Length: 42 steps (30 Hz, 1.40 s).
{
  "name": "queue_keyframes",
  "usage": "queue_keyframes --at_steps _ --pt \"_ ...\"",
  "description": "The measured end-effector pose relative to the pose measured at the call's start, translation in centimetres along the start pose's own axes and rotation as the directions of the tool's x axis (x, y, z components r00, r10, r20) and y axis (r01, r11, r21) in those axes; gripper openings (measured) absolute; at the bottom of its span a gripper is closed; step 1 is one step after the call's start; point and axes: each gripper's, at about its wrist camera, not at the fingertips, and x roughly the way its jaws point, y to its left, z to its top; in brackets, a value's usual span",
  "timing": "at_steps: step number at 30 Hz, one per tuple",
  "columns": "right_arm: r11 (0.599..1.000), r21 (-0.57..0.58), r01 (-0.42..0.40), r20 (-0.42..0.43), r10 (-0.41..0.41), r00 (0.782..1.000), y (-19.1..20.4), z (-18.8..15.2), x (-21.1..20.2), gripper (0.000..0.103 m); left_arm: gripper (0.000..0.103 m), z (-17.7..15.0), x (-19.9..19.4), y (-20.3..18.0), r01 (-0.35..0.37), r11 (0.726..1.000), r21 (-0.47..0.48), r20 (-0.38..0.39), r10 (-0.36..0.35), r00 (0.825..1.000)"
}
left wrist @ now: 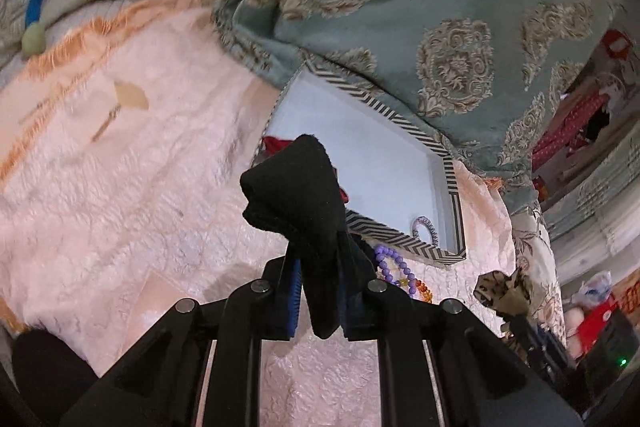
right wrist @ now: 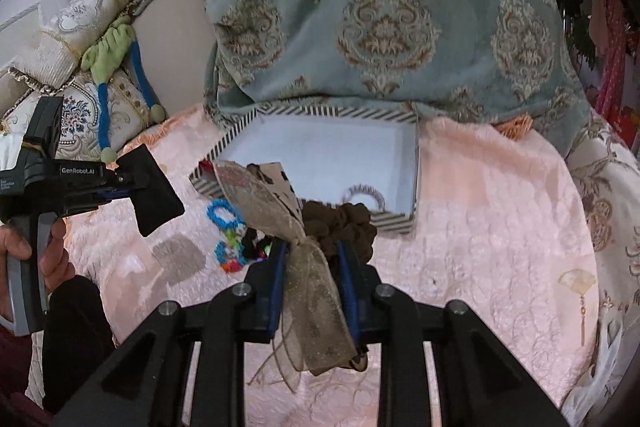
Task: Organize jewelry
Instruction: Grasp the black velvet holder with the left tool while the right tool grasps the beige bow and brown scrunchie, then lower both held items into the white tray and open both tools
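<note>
Left tool (left wrist: 318,291) clenched on black cloth piece (left wrist: 294,183), soft felt-like fabric, folded over above the tips, lower end drooping between the blue pads. Same cloth seen from right wrist view as flat black flap (right wrist: 154,193) sticking out of left tool (right wrist: 120,187), a hand (right wrist: 36,251) on the grip.

Right tool (right wrist: 312,259) grasping sheer beige ribbon bow (right wrist: 280,211) at its knot; loops fan up-left, tails hang below the pads. Brown scrunchie (right wrist: 340,223) bunched just behind the knot, maybe caught in the same pinch, can't tell.

Striped-rim box (right wrist: 414,163) open on pink bedspread (right wrist: 500,227), white inside, w/ a pale hair tie (right wrist: 362,193) near its front wall and sth red in the left corner. Loose on bedspread beside box: blue and multicolour scrunchies (right wrist: 226,231), purple bead bracelet (left wrist: 390,261).

Handling, as judged: everything light, limp, no breakage risk. Bow mesh thin and slippery, so knot = best hold; loops would crush or slide out. Black cloth flops, needs mid-fold pinch, not an edge. Beads roll and dangle; take the strand across, not a single bead. Box light, likely to shift if nudged.
</note>
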Motion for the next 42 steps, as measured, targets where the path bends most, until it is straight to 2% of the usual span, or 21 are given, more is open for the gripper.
queue_keyframes --at_steps 11,16,27,38,42 --pt "1.000 0.000 0.031 0.033 -0.031 0.999 -0.6 2.7 0.5 0.025 0.000 1.4 0.7 -2.7 -0.061 0.991 0.117 0.018 0.060 0.998" --pt "0.999 0.001 0.048 0.035 -0.048 0.998 -1.3 3.9 1.5 0.025 0.000 2.5 1.6 -3.2 -0.079 0.987 0.139 0.019 0.077 0.997" --pt "0.997 0.021 0.077 0.004 -0.077 0.997 -4.1 6.9 6.0 0.026 0.000 5.9 5.4 -3.6 -0.128 0.973 0.191 0.017 0.127 0.992" --pt "0.996 0.020 0.092 -0.039 -0.091 0.995 -5.8 9.9 12.4 0.026 0.000 10.3 11.2 -3.1 -0.058 0.983 0.175 -0.039 0.066 0.997" --pt "0.995 0.015 0.094 -0.066 -0.093 0.993 -6.1 10.4 15.1 0.026 0.000 11.3 13.4 -3.1 -0.070 0.982 0.174 -0.052 0.080 0.995"
